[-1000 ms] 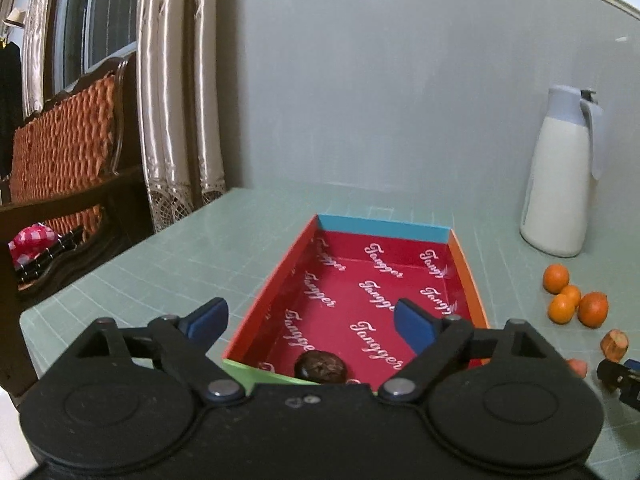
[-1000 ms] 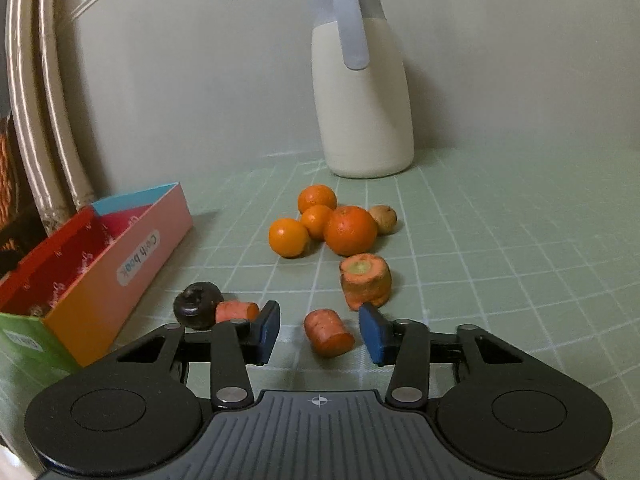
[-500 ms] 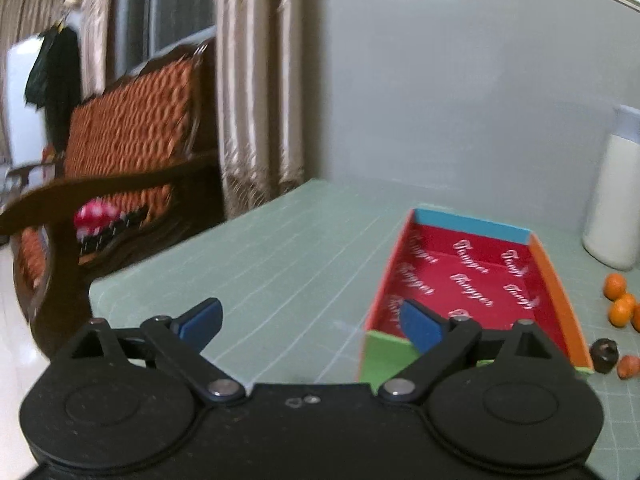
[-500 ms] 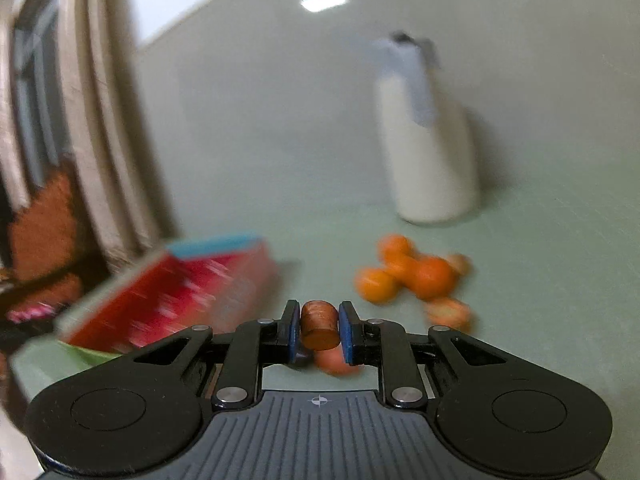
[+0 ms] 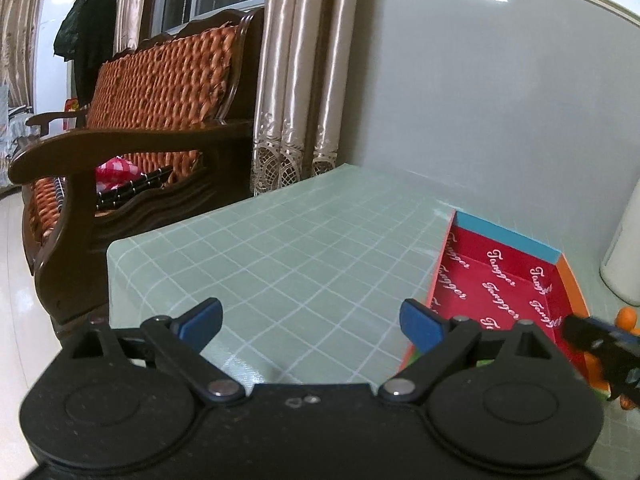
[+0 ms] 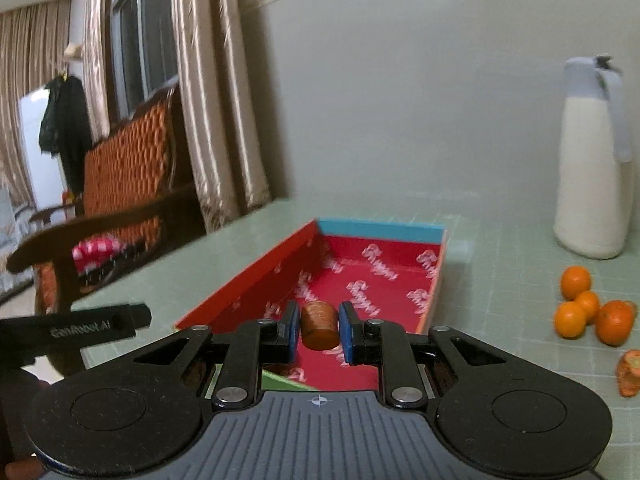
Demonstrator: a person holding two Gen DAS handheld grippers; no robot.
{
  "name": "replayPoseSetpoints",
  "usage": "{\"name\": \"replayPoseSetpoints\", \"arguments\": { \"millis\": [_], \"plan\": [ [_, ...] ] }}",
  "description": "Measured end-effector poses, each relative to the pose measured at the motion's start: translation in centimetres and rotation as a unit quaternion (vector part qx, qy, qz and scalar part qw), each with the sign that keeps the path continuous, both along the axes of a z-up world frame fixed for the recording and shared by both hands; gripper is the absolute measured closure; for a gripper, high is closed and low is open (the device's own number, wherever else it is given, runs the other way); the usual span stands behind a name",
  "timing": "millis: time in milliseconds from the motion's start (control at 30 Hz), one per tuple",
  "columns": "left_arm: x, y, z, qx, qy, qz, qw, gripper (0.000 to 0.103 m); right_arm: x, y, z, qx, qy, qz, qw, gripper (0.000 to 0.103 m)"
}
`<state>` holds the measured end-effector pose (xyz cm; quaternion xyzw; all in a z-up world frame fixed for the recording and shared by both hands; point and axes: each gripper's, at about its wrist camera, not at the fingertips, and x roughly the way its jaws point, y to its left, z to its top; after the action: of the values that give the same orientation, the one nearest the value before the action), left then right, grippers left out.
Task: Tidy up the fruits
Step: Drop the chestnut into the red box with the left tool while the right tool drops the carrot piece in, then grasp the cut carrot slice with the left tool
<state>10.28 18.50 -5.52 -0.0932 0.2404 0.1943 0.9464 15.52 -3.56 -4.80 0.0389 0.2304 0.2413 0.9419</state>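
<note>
Holding a carrot chunk (image 6: 319, 327) in my right gripper (image 6: 319, 330), I have the jaws clamped on its two sides, and the piece hangs over the near end of the red-lined box (image 6: 437, 276). What the coming move turns on is that the box floor lies straight below and ahead of the jaws, so I judge a release here would land the piece inside rather than on the green mat (image 6: 500, 280). The chunk's long axis runs fore and aft between the pads, its cut face tipped toward the camera. My right hand is plainly the nearer one; my left gripper (image 5: 312, 322) sits off to the box's left over bare mat, jaws wide apart with nothing between them. The chunk is a short stubby cylinder, dull orange-brown with faint ridges across its skin. Four oranges (image 6: 576, 282) wait near the white jug (image 6: 592, 176)
</note>
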Motion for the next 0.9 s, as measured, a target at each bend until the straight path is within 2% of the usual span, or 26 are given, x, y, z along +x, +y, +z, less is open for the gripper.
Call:
{"name": "replayPoseSetpoints", "arguments": {
  "millis": [67, 100, 133, 167, 200, 367, 433, 533, 633, 733, 833, 900],
  "plan": [
    [0.0, 0.0, 0.1, -0.003, -0.002, 0.001, 1.0000, 0.014, 0.4, 0.4, -0.3, -0.006, 0.011, -0.001, 1.000, 0.078],
    [0.0, 0.0, 0.1, -0.004, -0.002, 0.001, 1.0000, 0.014, 0.6, 0.5, -0.4, -0.007, 0.018, -0.001, 1.000, 0.058],
    [0.0, 0.0, 0.1, -0.004, -0.002, 0.001, 1.0000, 0.014, 0.5, 0.4, -0.6, -0.005, 0.019, -0.003, 1.000, 0.026],
    [0.0, 0.1, 0.0, -0.005, -0.001, 0.001, 1.0000, 0.014, 0.3, 0.3, -0.6, -0.001, 0.015, -0.008, 1.000, 0.016],
    [0.0, 0.0, 0.0, -0.005, -0.001, 0.001, 1.0000, 0.014, -0.1, -0.1, -0.4, 0.003, 0.001, -0.016, 1.000, 0.011],
    [0.1, -0.8, 0.0, 0.002, -0.003, -0.011, 0.9999, 0.014, -1.7, -3.3, 1.0, 0.021, -0.036, -0.042, 0.998, 0.010],
    [0.0, -1.7, 0.2, 0.011, -0.010, -0.022, 0.9996, 0.014, -2.2, -5.4, 1.2, 0.028, -0.043, -0.070, 0.996, 0.000],
    [-0.4, -3.7, 0.6, 0.028, -0.032, -0.056, 0.9975, 0.014, -3.1, -9.2, 1.2, 0.028, -0.069, -0.134, 0.988, 0.000],
    [-0.7, -6.1, 1.0, 0.045, -0.051, -0.097, 0.9930, 0.014, -3.9, -12.7, 0.6, 0.012, -0.100, -0.224, 0.969, 0.000],
    [-0.9, -9.1, 1.3, 0.061, -0.063, -0.147, 0.9853, 0.014, -4.1, -15.6, -0.2, -0.019, -0.100, -0.314, 0.944, 0.000],
    [-0.8, -13.0, 1.6, 0.074, -0.058, -0.206, 0.9740, 0.014, -4.4, -17.9, -1.0, -0.039, -0.084, -0.387, 0.917, 0.000],
    [-0.6, -16.0, 1.6, 0.084, -0.050, -0.246, 0.9642, 0.014, -4.9, -19.3, -1.4, -0.056, -0.082, -0.441, 0.892, 0.000]
  ]
}}
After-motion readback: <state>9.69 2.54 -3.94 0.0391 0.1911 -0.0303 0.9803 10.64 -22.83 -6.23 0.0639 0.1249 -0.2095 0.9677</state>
